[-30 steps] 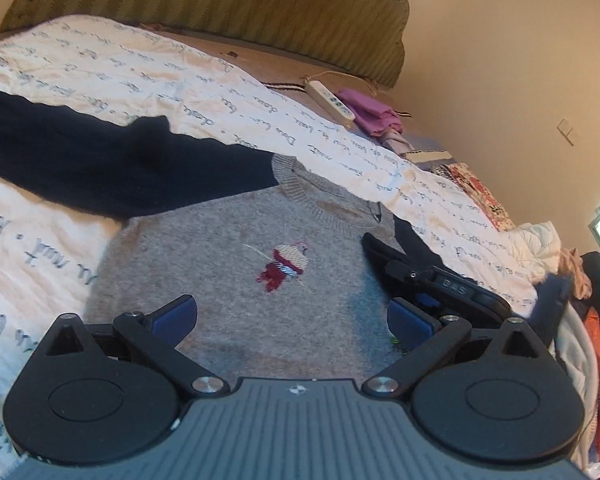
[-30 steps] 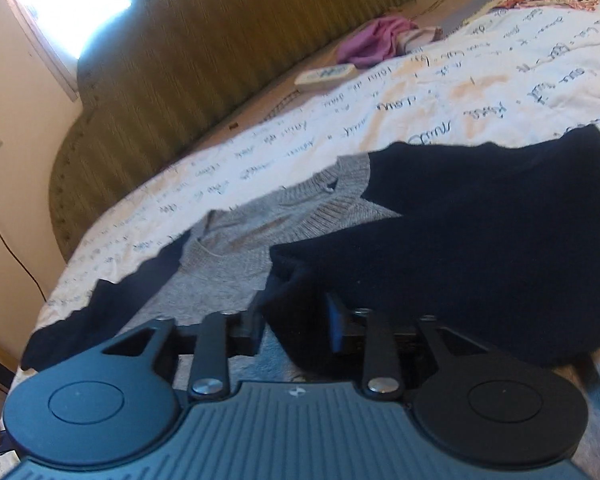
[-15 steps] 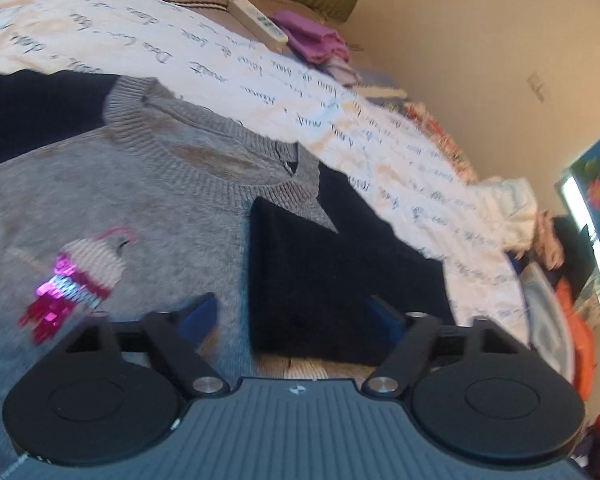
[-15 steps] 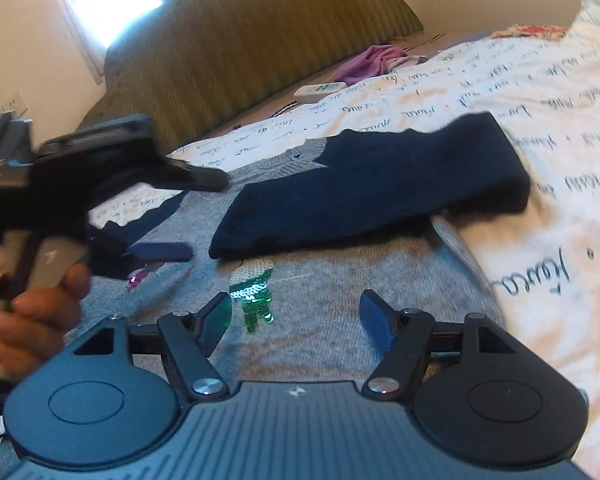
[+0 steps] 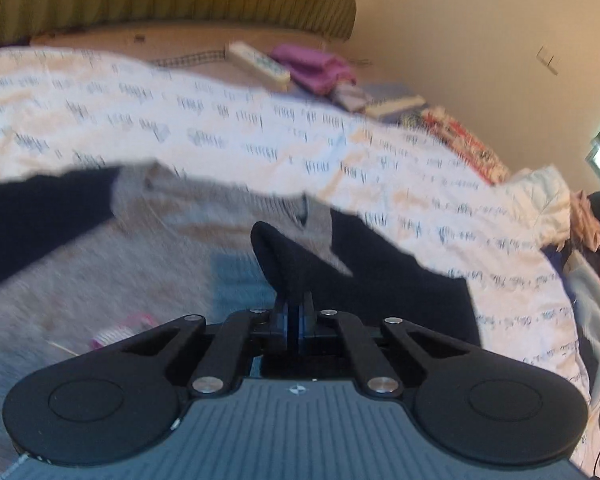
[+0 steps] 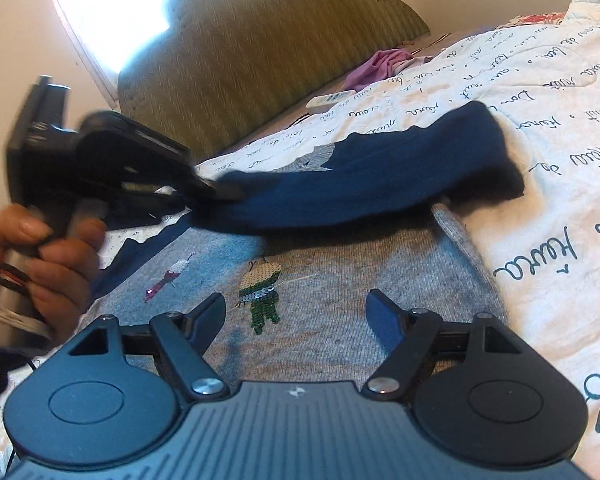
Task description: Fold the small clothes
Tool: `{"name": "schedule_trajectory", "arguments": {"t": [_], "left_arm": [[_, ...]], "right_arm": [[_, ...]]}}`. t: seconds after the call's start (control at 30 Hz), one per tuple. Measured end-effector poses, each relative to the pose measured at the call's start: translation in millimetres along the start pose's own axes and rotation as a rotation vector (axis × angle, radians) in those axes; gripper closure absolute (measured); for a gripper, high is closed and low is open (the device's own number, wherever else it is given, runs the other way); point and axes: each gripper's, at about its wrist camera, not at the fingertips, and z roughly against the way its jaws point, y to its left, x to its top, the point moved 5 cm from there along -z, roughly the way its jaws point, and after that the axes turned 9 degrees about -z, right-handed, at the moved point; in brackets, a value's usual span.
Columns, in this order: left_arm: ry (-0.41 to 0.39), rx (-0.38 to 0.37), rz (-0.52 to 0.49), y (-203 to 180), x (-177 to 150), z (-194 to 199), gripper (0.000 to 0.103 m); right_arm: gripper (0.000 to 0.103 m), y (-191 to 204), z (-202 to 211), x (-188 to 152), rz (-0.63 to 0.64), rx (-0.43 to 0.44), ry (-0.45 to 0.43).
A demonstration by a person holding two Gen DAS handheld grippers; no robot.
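Left claw (image 5: 298, 322): jaws shut on the cuff end of the navy sleeve (image 5: 288, 268), a peak of dark knit rising from between the blue pads; half a second earlier those jaws stood apart around the sleeve, with nothing gripped. Right claw (image 6: 296, 314): jaws opening and empty, above the grey sweater (image 6: 340, 280) and just over its sequinned figure (image 6: 262, 294); a second ago the same jaws were closed on navy cloth. The change reads as a hand-over, the sleeve passed from the right claw to the left, so the sleeve fold is probably being finished or corrected by the left.

From the right wrist view the left claw (image 6: 224, 191) meets the sleeve (image 6: 360, 184) at its near-headboard end, carried by the person's hand (image 6: 40, 264).

Sleeve: lies across the sweater's chest below the collar (image 5: 260, 204). Its long axis runs roughly along the shoulder line, crosswise to the sweater's body, cuff end towards the left claw and the bulkier folded end towards the sweater's right-hand edge.

Sweater: spread face up on the bed's lettered white quilt (image 6: 540, 128), collar towards the green headboard (image 6: 268, 48), hem towards the claws. A second navy sleeve (image 5: 40, 220) extends to the opposite side, not yet folded in.
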Motion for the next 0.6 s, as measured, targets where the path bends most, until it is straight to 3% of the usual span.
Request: {"name": "schedule_trajectory", "arguments": {"t": [0.17,0.23,0.37,0.43,0.47,0.53,0.6], "left_arm": [[-0.065,0.131,-0.017,52.4,2.3,42.5,0.099],[-0.038,0.174,0.005,78.3,-4.7,47.0,0.099],[0.059,0.186,0.011,106.8,-28.7,37.2,0.098],[0.098,0.209,-0.008,112.2,-39.2,30.6,0.093],[0.094,0.221,-0.011,113.8,-41.8,31.9,0.081],[0.051,0.267,-0.016,114.2,-39.4,42.2,0.068],[-0.048,0.299,-0.038,110.3,-32.7,59.9,0.057]], "right_arm": [[0.026,0.4,-0.7,0.7,0.009,-0.006,0.002],[0.026,0.9,-0.9,0.1,0.011,-0.009,0.002],[0.026,2.8,-1.9,0.0,0.017,-0.014,0.003],[0.026,3.8,-2.3,0.4,0.018,-0.016,0.003],[0.026,4.4,-2.7,0.5,0.019,-0.017,0.003],[0.026,6.6,-2.7,2.1,0.021,-0.025,0.01],[0.025,12.0,-1.4,10.8,0.019,-0.034,0.033]]}}
